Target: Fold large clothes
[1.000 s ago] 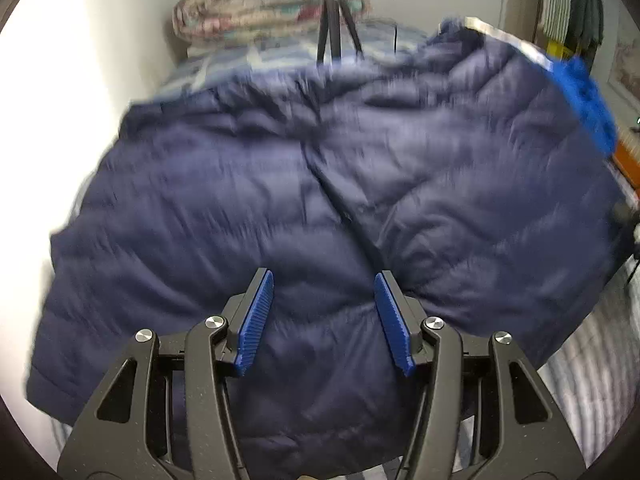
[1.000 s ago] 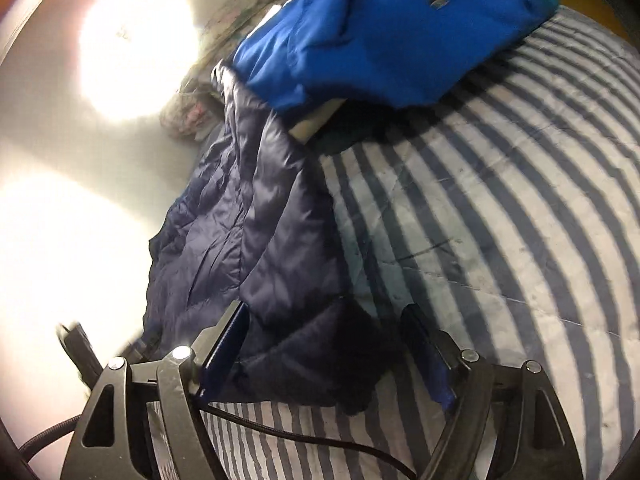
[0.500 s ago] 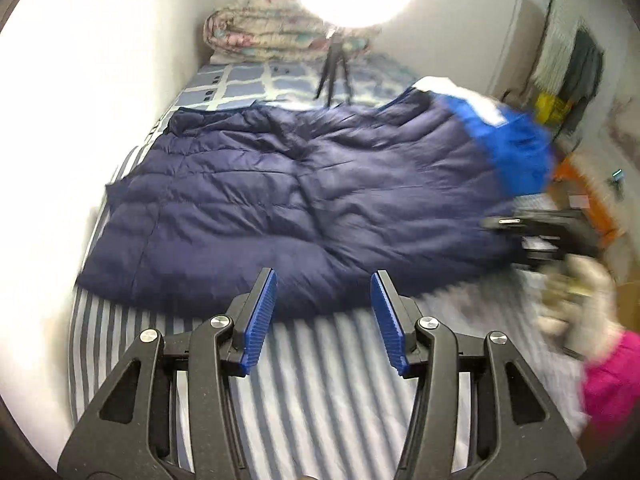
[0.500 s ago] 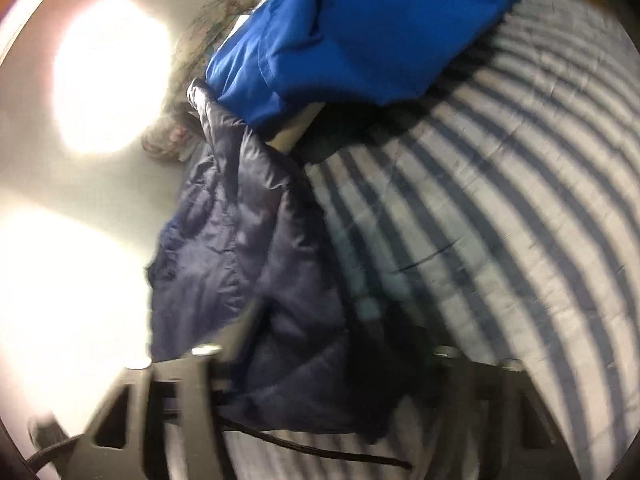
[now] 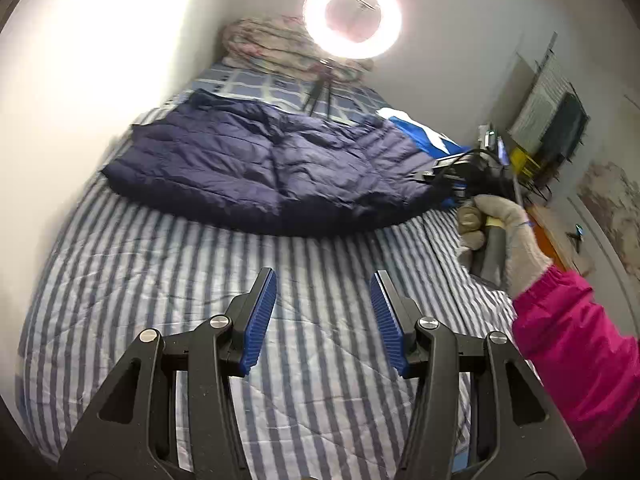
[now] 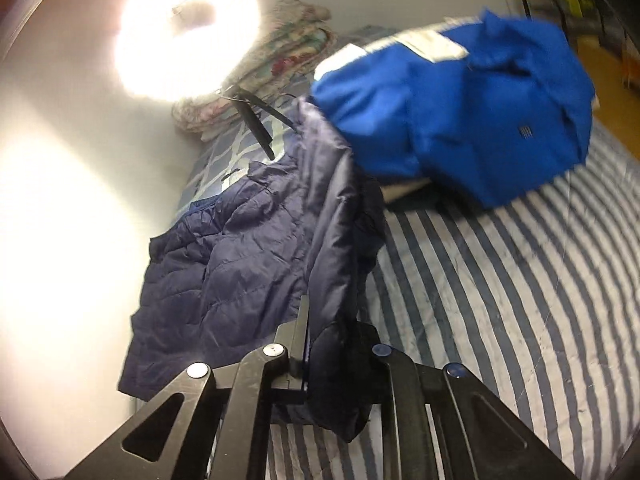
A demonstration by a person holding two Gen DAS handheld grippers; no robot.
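A navy quilted puffer jacket (image 5: pixel 256 168) lies spread across the far half of a blue-and-white striped bed (image 5: pixel 192 280). My left gripper (image 5: pixel 323 280) is open and empty, well back from the jacket above the bare stripes. My right gripper (image 6: pixel 332 344) is shut on the jacket's near right edge (image 6: pixel 336 280) and lifts that edge off the bed. In the left wrist view the right gripper (image 5: pixel 452 176) shows at the jacket's right end, held by a gloved hand (image 5: pixel 500 232).
A bright blue garment (image 6: pixel 460 112) with white trim lies heaped at the bed's far right, beside the jacket. A ring light on a tripod (image 5: pixel 352 16) stands behind the jacket. Folded floral bedding (image 5: pixel 272 44) sits against the far wall. A wall runs along the left.
My left gripper has pulled back and up from over the jacket, now over bare bed. My right gripper has closed on the jacket's edge and raised it.
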